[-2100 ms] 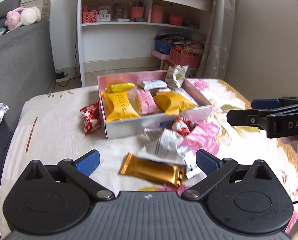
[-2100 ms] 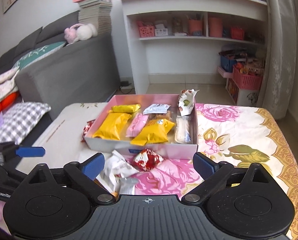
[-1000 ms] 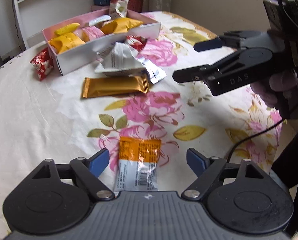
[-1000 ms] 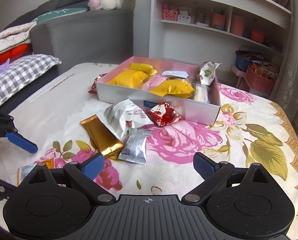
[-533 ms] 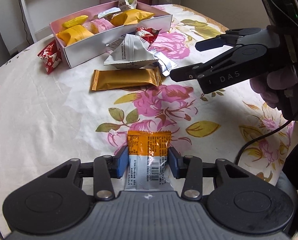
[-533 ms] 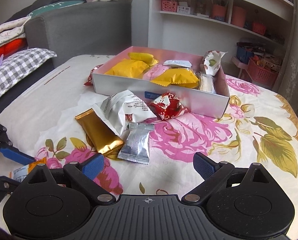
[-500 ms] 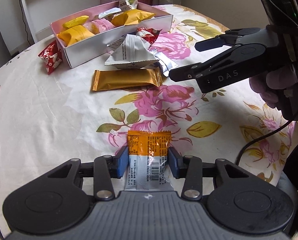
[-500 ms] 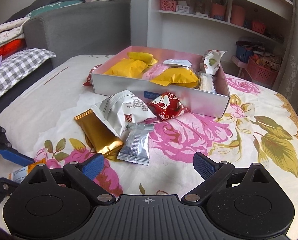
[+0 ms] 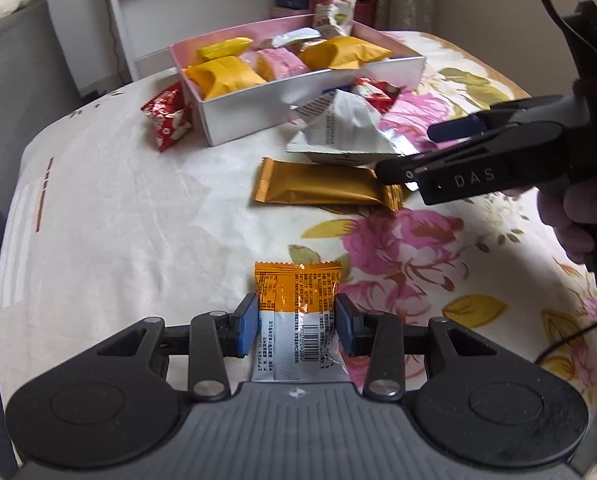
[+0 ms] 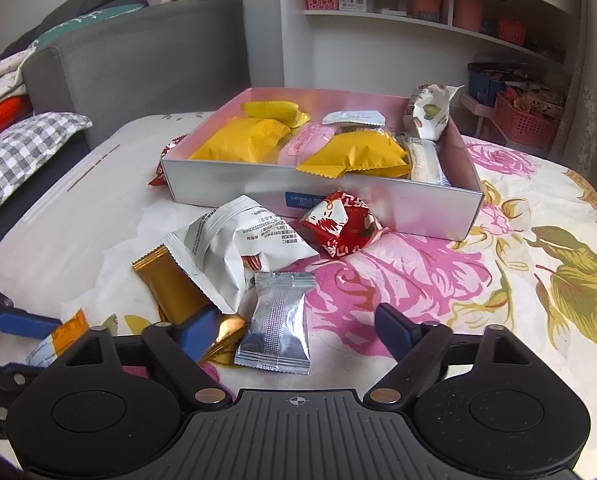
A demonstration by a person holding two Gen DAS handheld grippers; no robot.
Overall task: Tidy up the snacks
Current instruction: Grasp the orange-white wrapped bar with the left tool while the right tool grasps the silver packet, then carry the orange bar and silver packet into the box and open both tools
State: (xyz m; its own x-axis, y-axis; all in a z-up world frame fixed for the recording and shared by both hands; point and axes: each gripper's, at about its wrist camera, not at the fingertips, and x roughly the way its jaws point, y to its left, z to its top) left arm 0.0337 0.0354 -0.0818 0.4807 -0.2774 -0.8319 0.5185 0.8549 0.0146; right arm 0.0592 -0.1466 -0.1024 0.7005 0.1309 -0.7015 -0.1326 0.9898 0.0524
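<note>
Only the left wrist view shows the grip itself: the left gripper (image 9: 297,325) is closed on an orange and white snack packet (image 9: 296,322), its blue pads (image 9: 247,325) pressed against both side edges, the packet's orange end pointing forward over the flowered tablecloth (image 9: 138,220). From the right wrist view that same packet (image 10: 58,338) is just a sliver at the far left edge, beside one blue finger. The right wrist view shows what the other cannot: the right gripper (image 10: 294,332) stands wide open and empty, with a small silver packet (image 10: 276,326) lying on the cloth between its fingers (nearer the left one). Past it lie a gold bar wrapper (image 10: 176,286), a crumpled white bag (image 10: 234,246) partly over the wrapper, and a red candy packet (image 10: 340,230) against the front wall of the pink box (image 10: 234,184). The box holds yellow packets, a pink one and a clear-wrapped bar. The left view alone clearly shows another red packet (image 9: 166,120) lying just beside the box's left side. The held packet looks flat, its back seam and barcode facing up, crimped at the orange end.
</note>
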